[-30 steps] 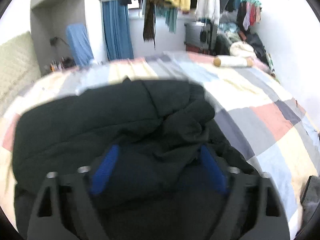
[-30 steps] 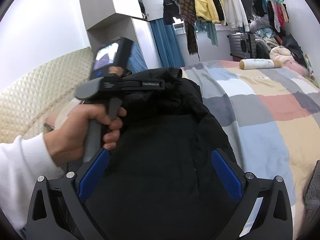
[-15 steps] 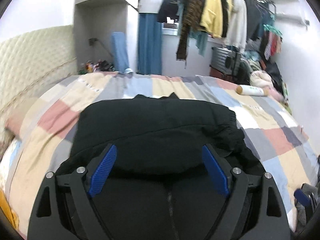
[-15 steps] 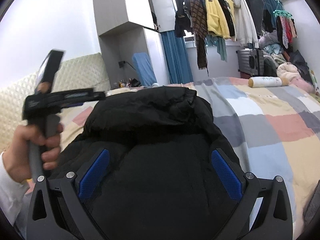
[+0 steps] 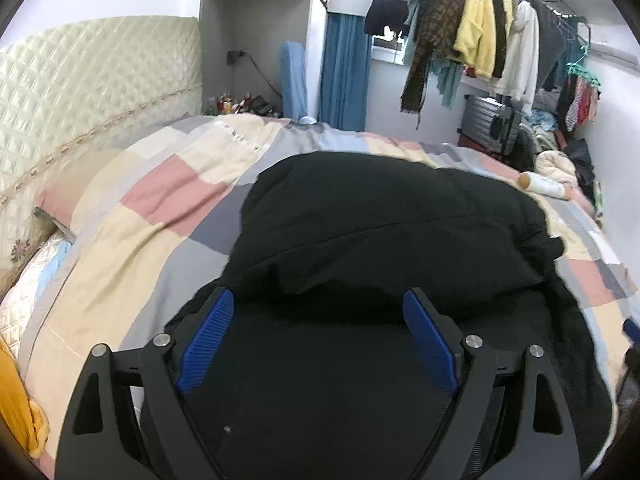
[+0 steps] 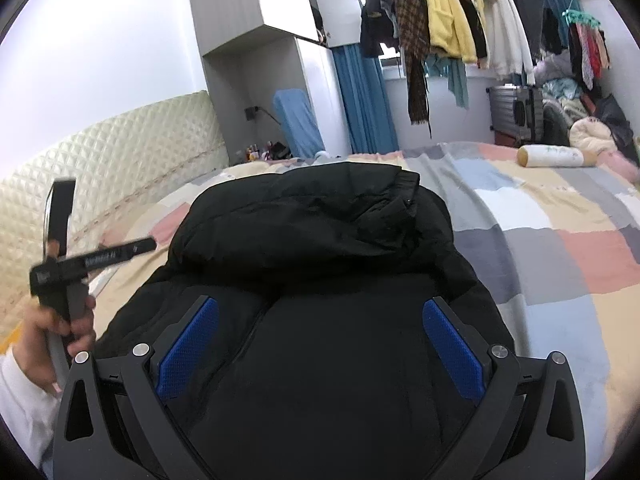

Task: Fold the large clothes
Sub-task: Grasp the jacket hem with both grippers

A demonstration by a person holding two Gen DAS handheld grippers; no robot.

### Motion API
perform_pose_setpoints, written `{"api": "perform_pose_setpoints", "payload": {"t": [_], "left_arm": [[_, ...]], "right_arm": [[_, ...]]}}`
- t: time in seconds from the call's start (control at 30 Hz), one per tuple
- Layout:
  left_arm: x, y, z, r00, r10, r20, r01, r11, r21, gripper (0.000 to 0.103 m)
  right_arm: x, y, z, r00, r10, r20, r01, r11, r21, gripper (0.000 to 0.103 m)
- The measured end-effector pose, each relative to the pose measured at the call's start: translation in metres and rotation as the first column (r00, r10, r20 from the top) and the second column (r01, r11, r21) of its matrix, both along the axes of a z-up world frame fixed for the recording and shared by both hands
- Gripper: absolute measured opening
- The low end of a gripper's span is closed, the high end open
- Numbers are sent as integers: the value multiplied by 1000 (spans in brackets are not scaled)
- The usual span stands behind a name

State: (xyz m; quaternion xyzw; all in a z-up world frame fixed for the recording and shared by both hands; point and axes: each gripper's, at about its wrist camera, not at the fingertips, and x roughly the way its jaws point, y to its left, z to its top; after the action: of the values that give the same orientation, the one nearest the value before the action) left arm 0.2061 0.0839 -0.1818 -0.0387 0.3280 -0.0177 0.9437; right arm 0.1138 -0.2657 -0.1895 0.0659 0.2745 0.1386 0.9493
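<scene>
Left wrist view: left tool (image 5: 318,340), open and empty, has backed off the folded black jacket (image 5: 392,232); right tool (image 6: 320,350) stays open above it.

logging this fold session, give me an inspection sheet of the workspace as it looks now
surface: bed with patchwork quilt, quilted headboard behind.
job's things: black padded jacket, top part folded over the lower body.
clutter: cream bolster at the far side; yellow cloth at the near edge.
grippers: left hand-held gripper and right hand-held gripper both open above the jacket, gripping nothing.
cables: one wall-socket lead in the alcove.
surroundings: hanging clothes rail, blue curtain, grey suitcase.
</scene>
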Motion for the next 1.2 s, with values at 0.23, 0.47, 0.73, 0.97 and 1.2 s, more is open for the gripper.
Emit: {"api": "perform_pose_setpoints", "payload": {"t": [0.23, 0.47, 0.73, 0.97, 1.2], "left_arm": [[30, 18, -31, 997, 10, -73, -7, 999, 47, 94], [49, 21, -50, 996, 34, -77, -21, 987, 160, 102], [76, 20, -80, 989, 100, -111, -64, 954, 294, 102], [90, 43, -80, 979, 190, -75, -166, 955, 245, 103], [94, 91, -68, 954, 295, -53, -288, 951, 114, 103]], "right_arm": [[72, -11, -11, 999, -54, 6, 54, 996, -70, 100], [139, -28, -38, 992, -96, -87, 93, 995, -34, 93], [173, -35, -50, 990, -92, -109, 93, 996, 2, 59], [175, -12, -43, 997, -10, -80, 11, 1000, 10, 18], [174, 29, -12, 997, 68, 23, -67, 997, -39, 14]]}}
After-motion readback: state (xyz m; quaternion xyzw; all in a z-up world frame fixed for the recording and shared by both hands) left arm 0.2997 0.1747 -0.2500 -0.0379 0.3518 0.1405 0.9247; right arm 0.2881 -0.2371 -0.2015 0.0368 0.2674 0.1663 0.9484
